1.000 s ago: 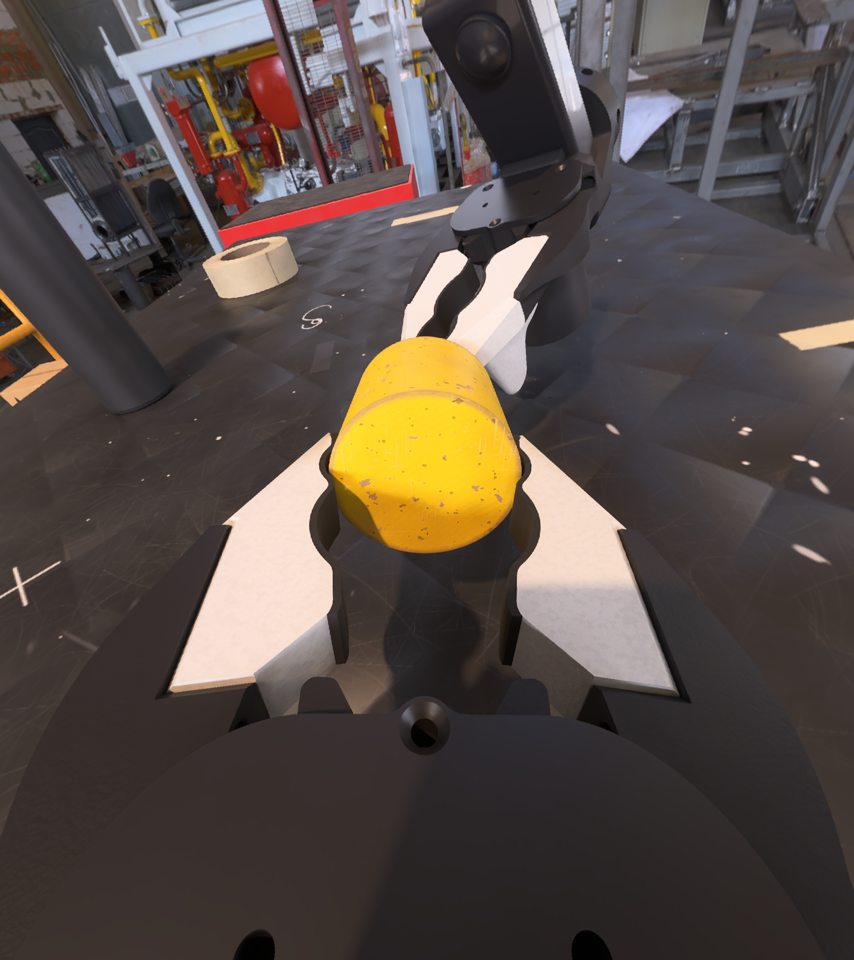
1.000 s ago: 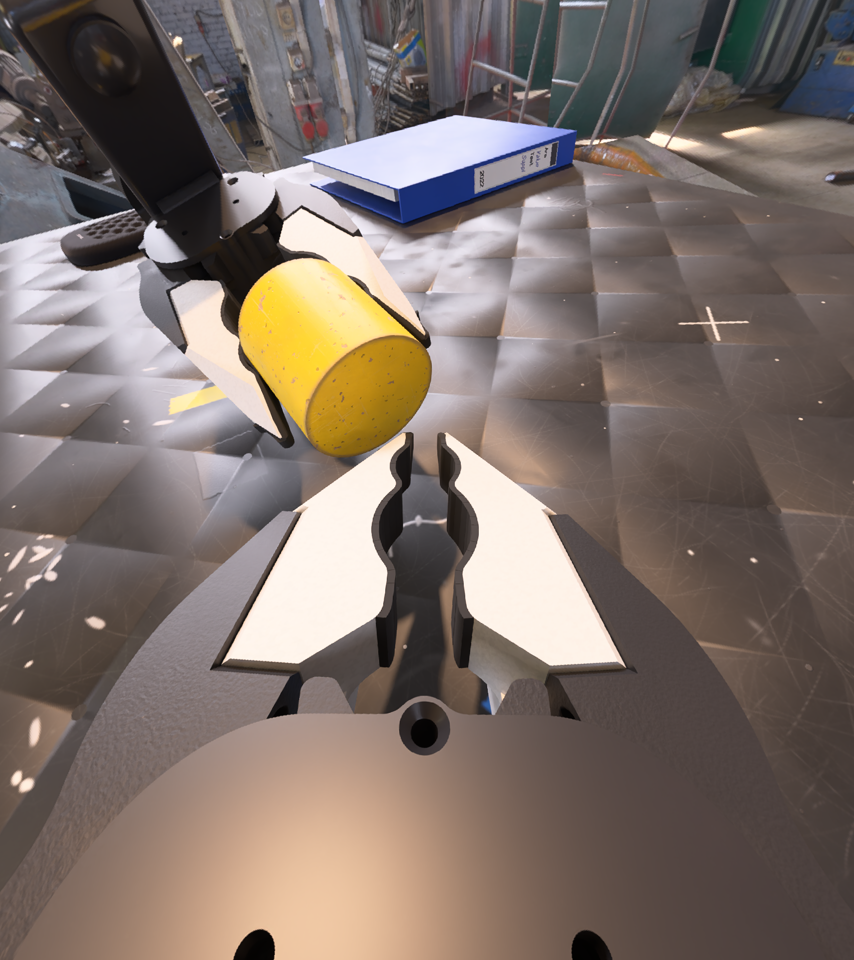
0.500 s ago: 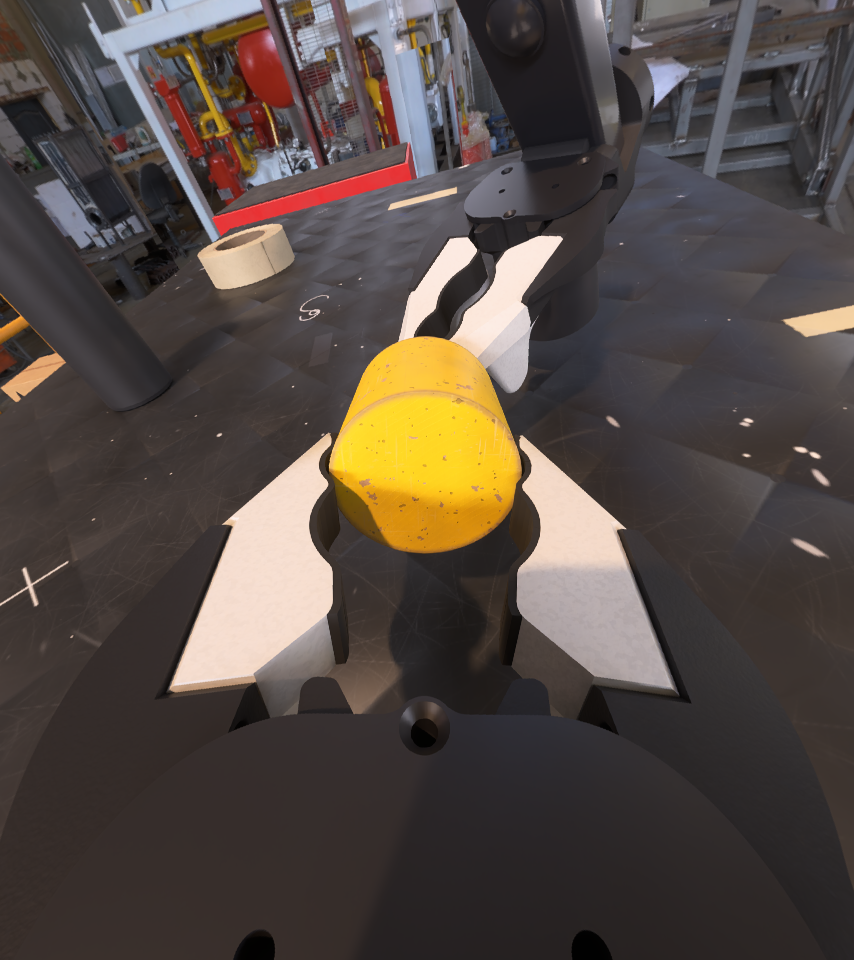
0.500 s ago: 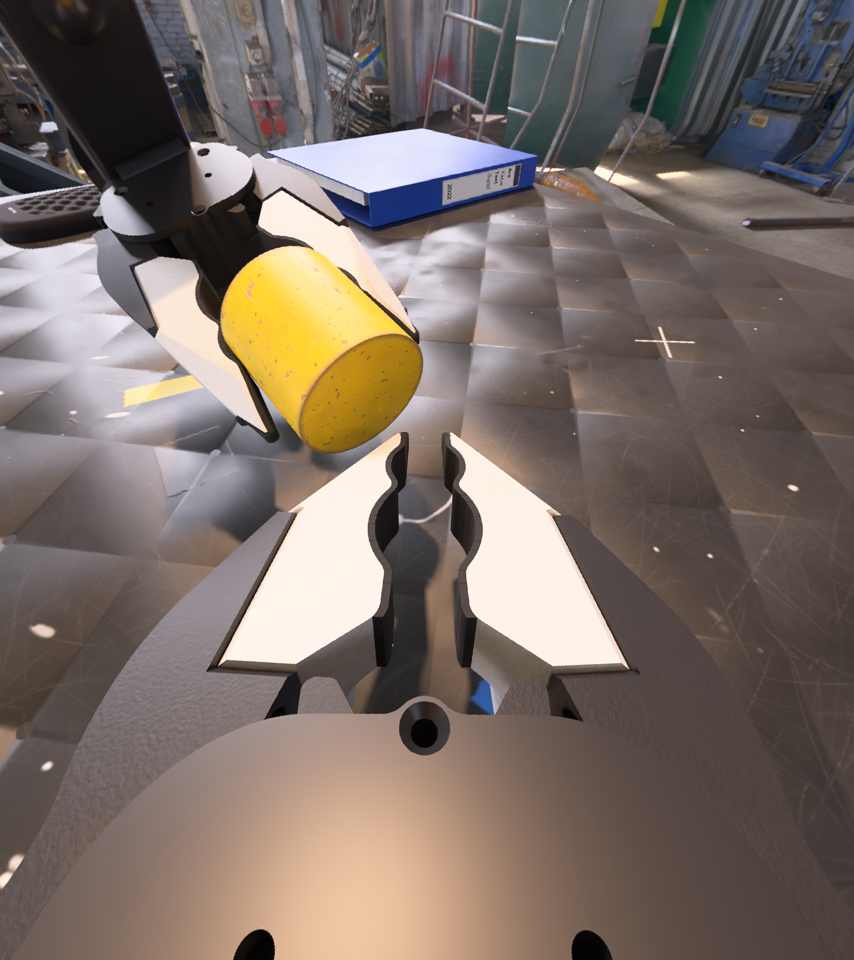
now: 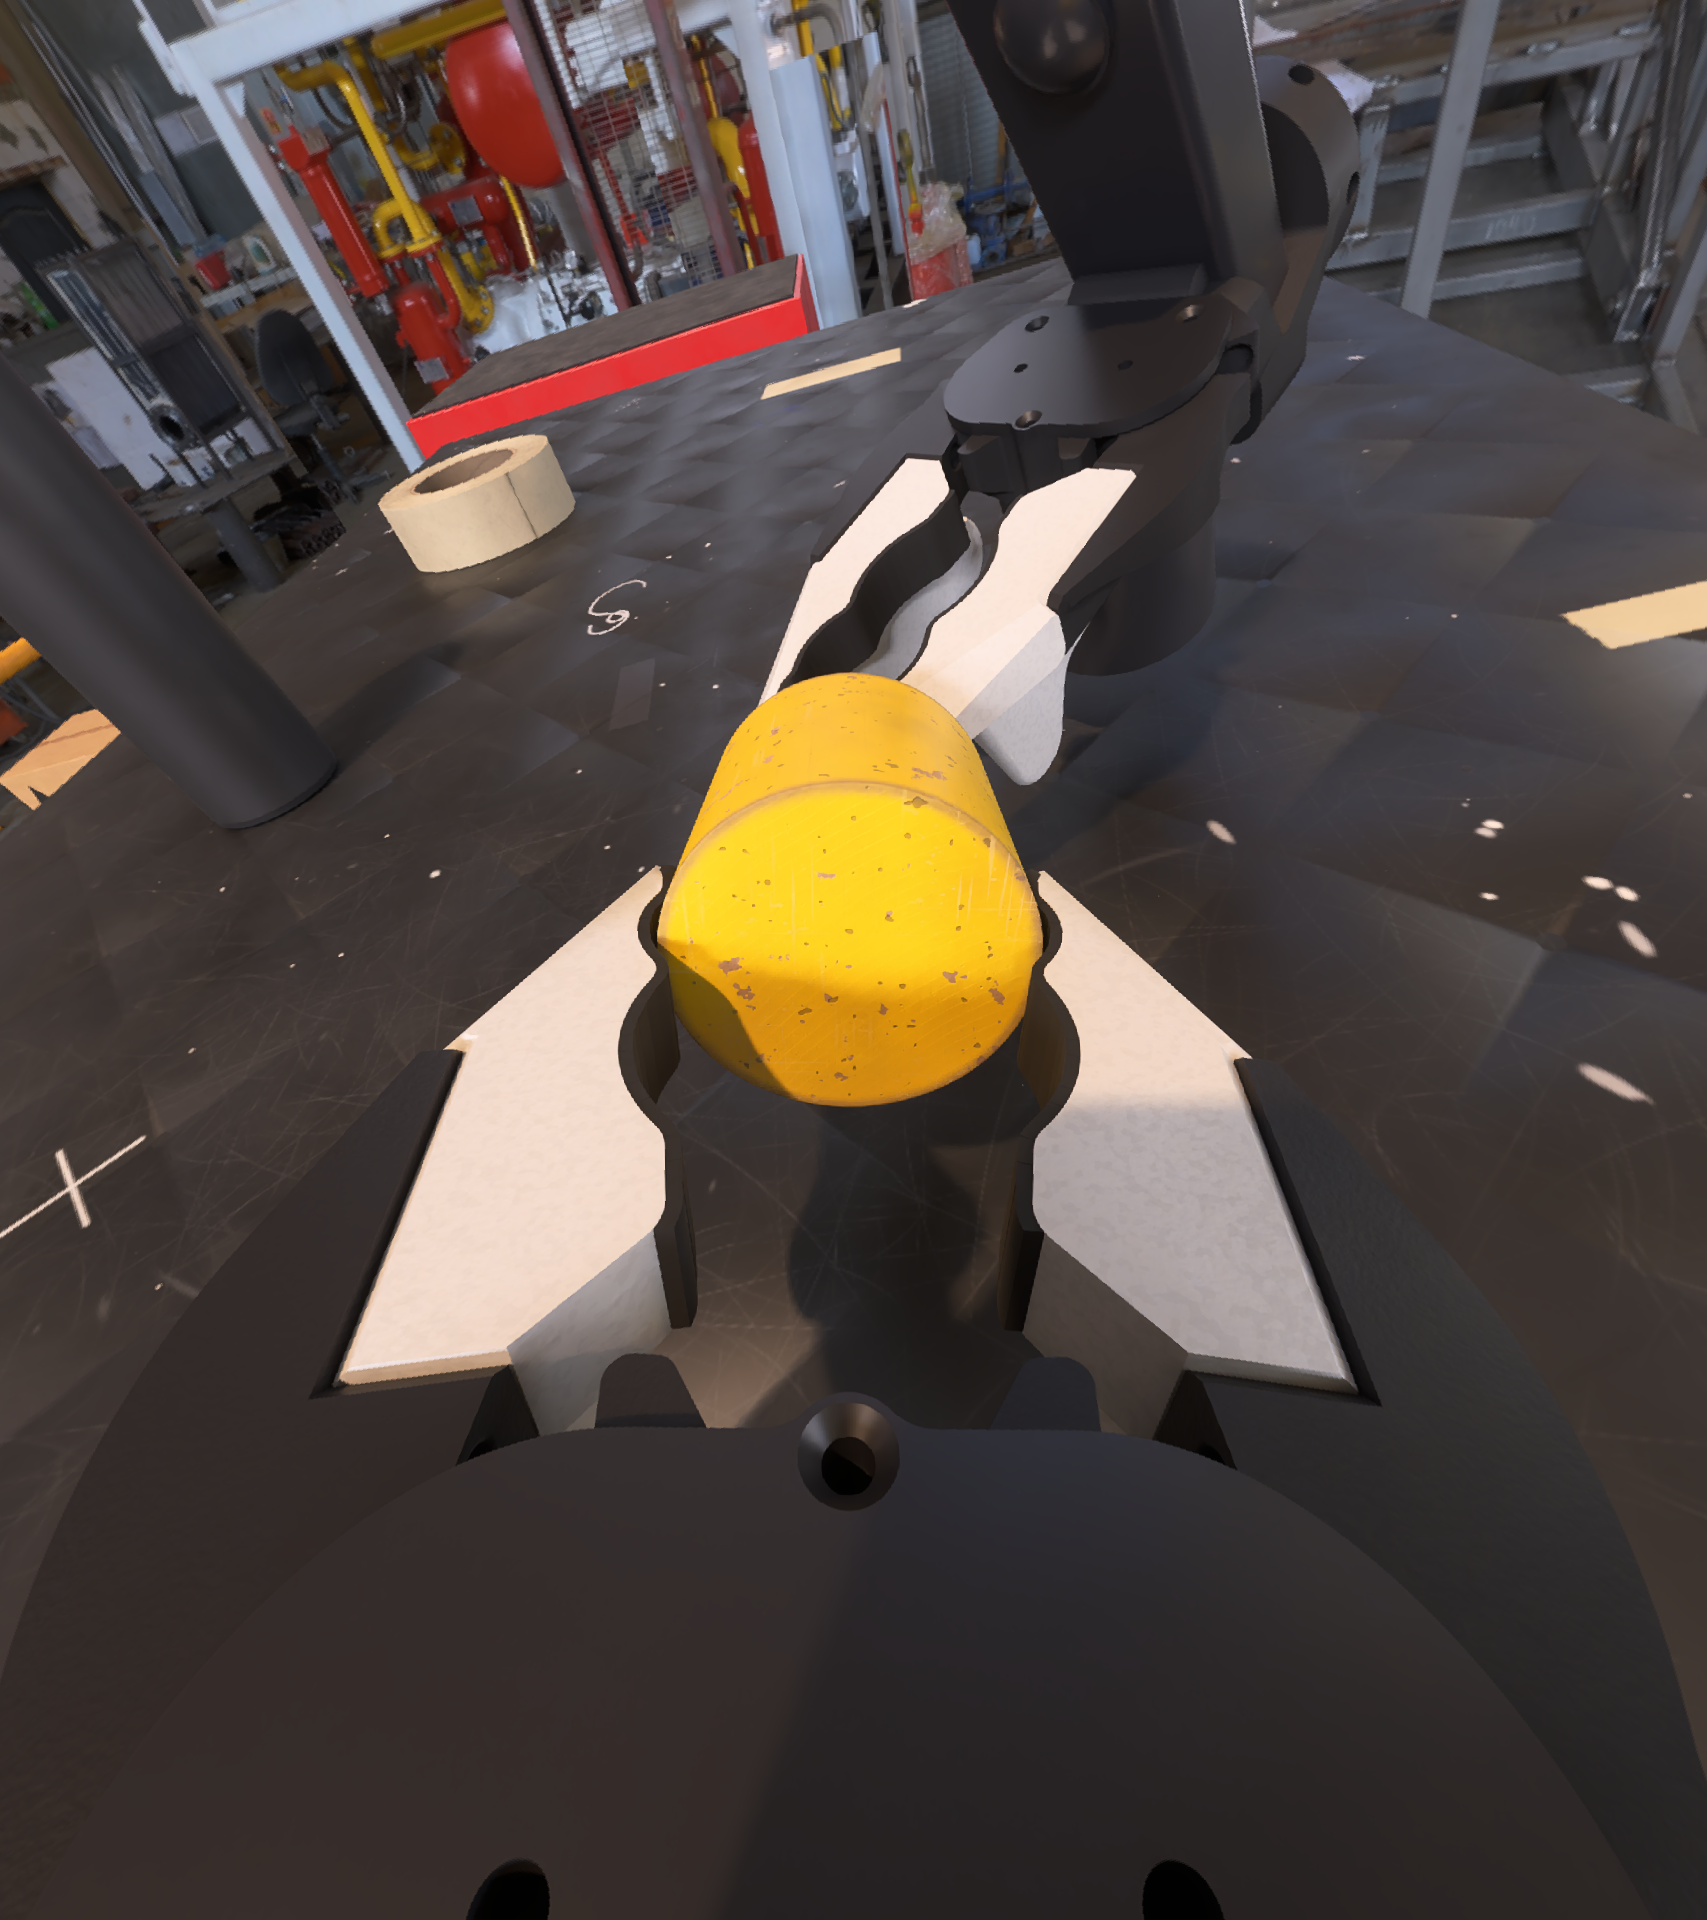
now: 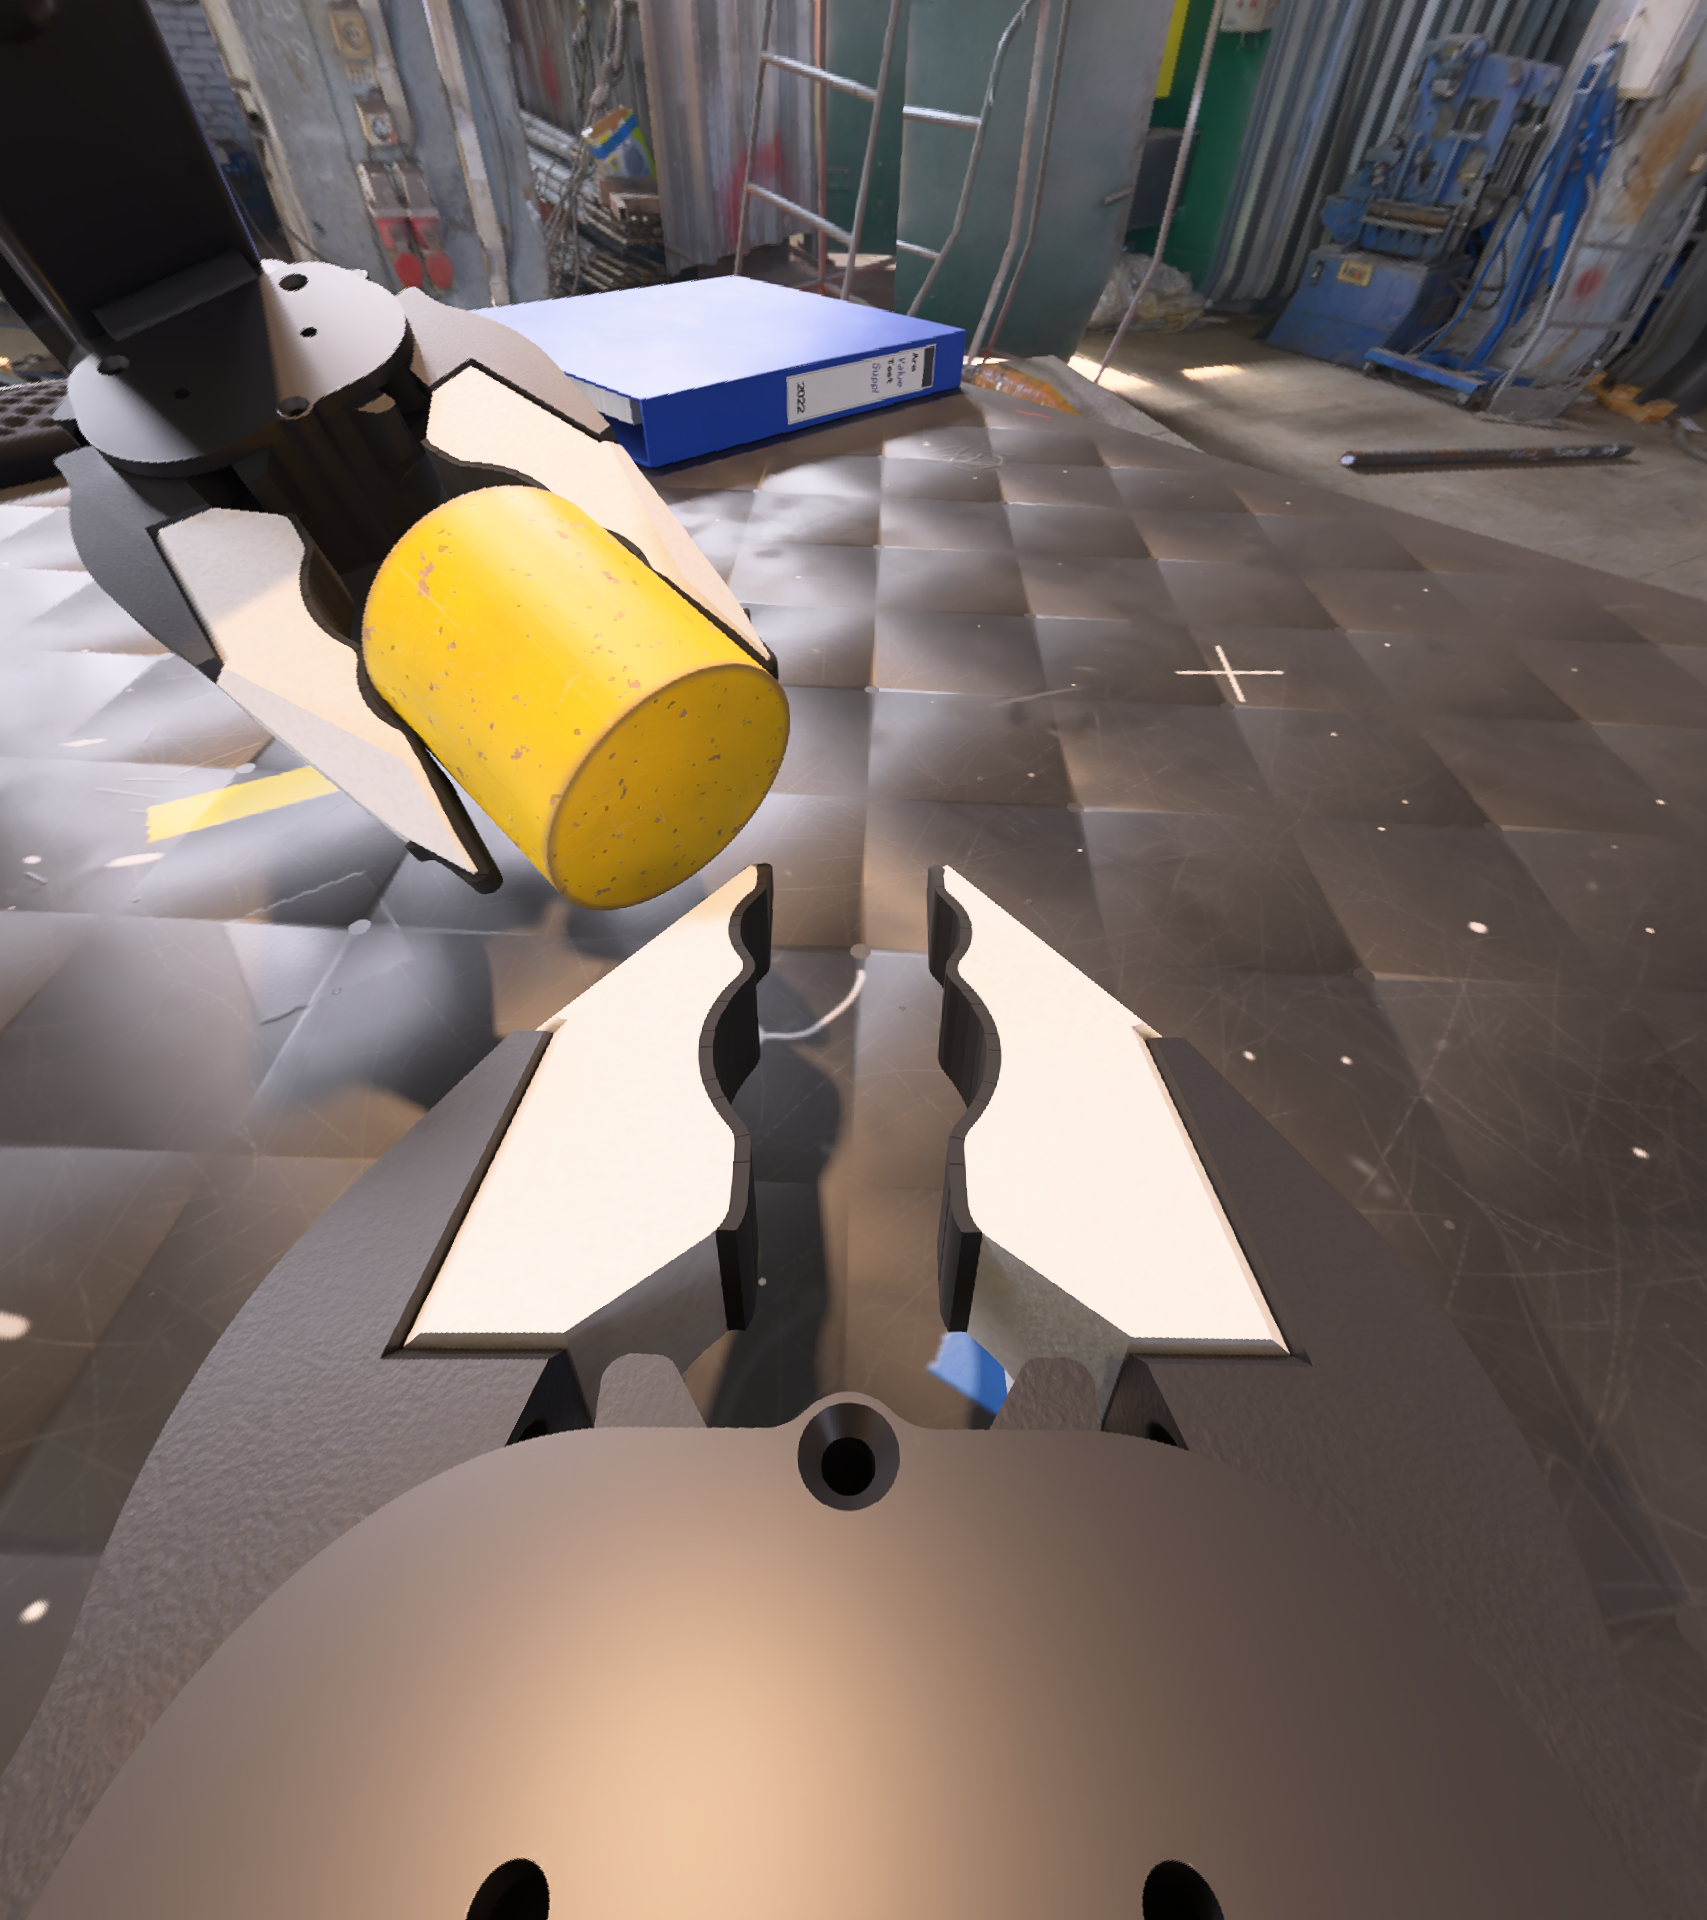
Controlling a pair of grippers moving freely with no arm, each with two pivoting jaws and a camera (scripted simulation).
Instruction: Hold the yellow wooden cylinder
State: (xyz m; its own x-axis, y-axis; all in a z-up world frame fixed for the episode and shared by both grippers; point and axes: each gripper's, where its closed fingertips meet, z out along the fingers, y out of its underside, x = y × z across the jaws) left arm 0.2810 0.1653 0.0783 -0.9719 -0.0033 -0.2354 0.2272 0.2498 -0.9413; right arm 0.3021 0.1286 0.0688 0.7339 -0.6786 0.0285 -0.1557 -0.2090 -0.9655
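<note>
Left wrist view: the yellow wooden cylinder (image 5: 849, 914) is seen clamped between the two white fingers (image 5: 537, 1122) of the left gripper (image 5: 849, 935), held clear of the table (image 5: 1451, 1143) with one flat end turned toward the camera. Right wrist view: the same cylinder (image 6: 568, 696) is shown gripped across its curved side near the rear end, while the right gripper (image 6: 849, 904) is held just below it with its jaws parted by a narrow gap and nothing between them. The piece is judged stiff, fairly light and smooth-painted, so some slip is possible; the curved side is the natural place for a hold. The table is a dark, scratched, quilted metal sheet bearing chalk crosses. A tape roll (image 5: 480, 499) and a blue binder (image 6: 745, 364) are seen lying well apart from the grippers. An industrial workshop is visible beyond.
</note>
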